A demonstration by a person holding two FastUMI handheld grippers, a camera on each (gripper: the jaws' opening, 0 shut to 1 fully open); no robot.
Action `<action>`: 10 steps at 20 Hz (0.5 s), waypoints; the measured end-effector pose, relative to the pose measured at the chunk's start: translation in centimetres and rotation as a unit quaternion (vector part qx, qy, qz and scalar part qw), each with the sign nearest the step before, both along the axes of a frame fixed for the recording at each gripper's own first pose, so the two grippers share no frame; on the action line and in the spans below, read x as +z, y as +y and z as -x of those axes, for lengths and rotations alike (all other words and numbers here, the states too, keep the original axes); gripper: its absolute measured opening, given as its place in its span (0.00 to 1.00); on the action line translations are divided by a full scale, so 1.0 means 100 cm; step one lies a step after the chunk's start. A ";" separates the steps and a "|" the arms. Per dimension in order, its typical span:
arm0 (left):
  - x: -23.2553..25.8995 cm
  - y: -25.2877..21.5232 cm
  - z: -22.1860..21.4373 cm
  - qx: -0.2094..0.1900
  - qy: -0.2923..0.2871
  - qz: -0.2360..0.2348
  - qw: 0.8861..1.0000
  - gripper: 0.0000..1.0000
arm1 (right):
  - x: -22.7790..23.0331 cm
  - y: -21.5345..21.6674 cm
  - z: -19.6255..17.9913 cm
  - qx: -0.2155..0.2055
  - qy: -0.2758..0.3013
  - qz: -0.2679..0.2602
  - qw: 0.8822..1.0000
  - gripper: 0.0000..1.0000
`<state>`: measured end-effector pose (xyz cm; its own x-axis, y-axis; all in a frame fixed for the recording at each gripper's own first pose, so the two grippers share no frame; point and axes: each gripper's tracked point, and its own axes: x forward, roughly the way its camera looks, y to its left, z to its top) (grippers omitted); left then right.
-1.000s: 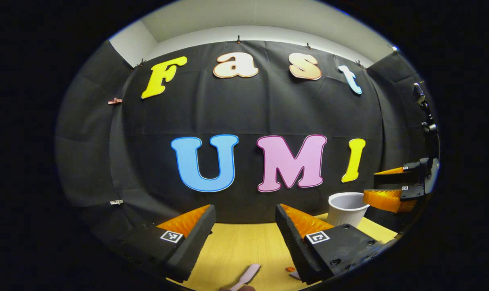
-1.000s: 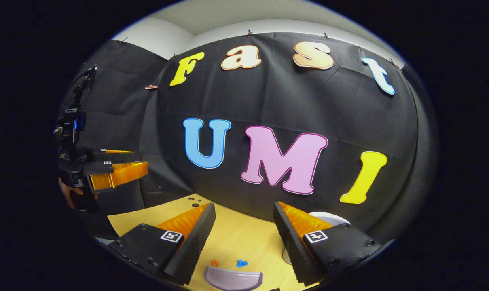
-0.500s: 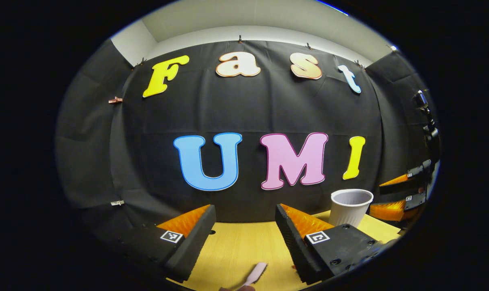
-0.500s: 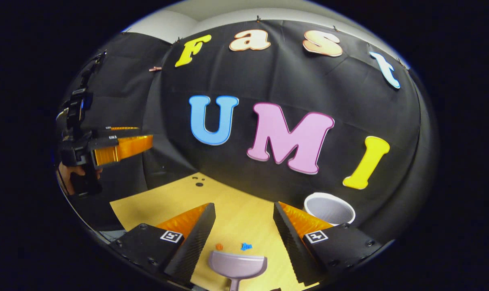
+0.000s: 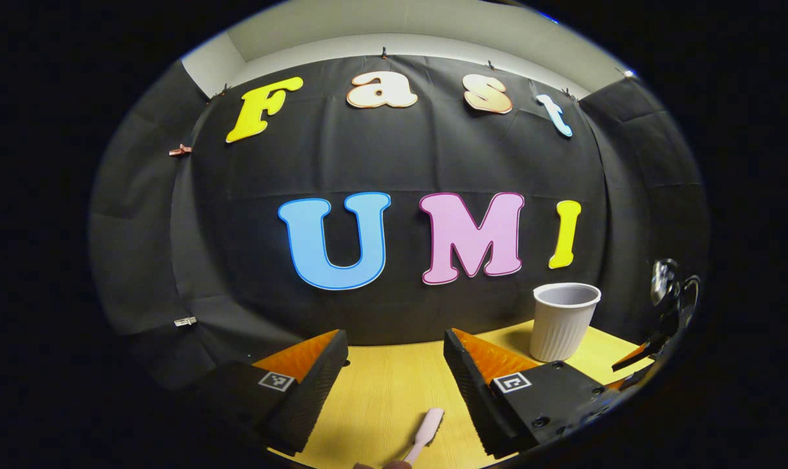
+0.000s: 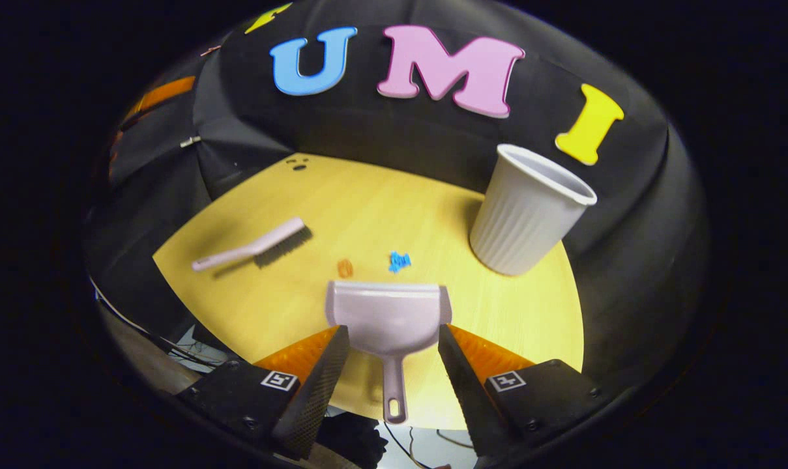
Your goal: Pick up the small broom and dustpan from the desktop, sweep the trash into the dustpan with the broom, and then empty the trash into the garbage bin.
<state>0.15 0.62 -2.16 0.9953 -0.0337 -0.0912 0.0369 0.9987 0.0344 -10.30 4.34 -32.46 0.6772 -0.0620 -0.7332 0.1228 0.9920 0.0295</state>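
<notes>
In the right gripper view a pale dustpan (image 6: pixel 386 312) lies flat on the yellow table (image 6: pixel 367 202), its handle pointing back between my fingers. My right gripper (image 6: pixel 392 335) hangs open above it, one finger on each side, not touching it. Just past the pan's lip lie an orange scrap (image 6: pixel 345 267) and a blue scrap (image 6: pixel 399 261). The small pink broom (image 6: pixel 253 245) rests to the left. A white ribbed cup (image 6: pixel 527 212) serves as the bin. My left gripper (image 5: pixel 395 339) is open over the table, with the broom (image 5: pixel 428 426) below it.
The cup (image 5: pixel 563 320) stands at the back right near the booth's wall. The table's near edge (image 6: pixel 172 286) drops off to cables below. Part of the other gripper (image 5: pixel 635 361) shows at the far right of the left gripper view.
My right gripper has tipped downward and come in over the dustpan, whose handle now sits between its fingers. The left gripper has barely moved, and the other gripper has sunk lower in its view.
</notes>
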 end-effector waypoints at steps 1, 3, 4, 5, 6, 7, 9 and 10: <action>-0.002 0.000 0.000 -0.002 0.003 0.001 1.000 0.95 | -0.019 0.001 0.004 -0.006 0.020 -0.009 1.000 0.90; -0.006 -0.001 0.001 -0.006 0.008 0.002 1.000 0.95 | -0.051 0.005 0.012 -0.016 0.060 -0.031 0.998 0.90; -0.009 -0.001 0.002 -0.009 0.013 0.002 1.000 0.95 | -0.069 0.003 0.014 -0.025 0.079 -0.037 0.996 0.90; -0.010 0.000 0.002 -0.010 0.017 0.001 1.000 0.95 | -0.081 0.002 0.016 -0.032 0.096 -0.037 0.994 0.88; -0.012 0.000 0.003 -0.010 0.020 0.000 1.000 0.95 | -0.092 0.003 0.014 -0.036 0.109 -0.045 0.992 0.89; -0.013 0.001 0.004 -0.012 0.023 0.000 1.000 0.95 | -0.104 0.005 0.014 -0.040 0.125 -0.058 0.990 0.88; -0.017 0.002 0.007 -0.014 0.028 -0.002 1.000 0.93 | -0.125 0.009 0.008 -0.050 0.146 -0.076 0.985 0.88; -0.020 0.003 0.007 -0.014 0.032 -0.004 0.999 0.92 | -0.133 0.008 0.005 -0.056 0.154 -0.077 0.983 0.88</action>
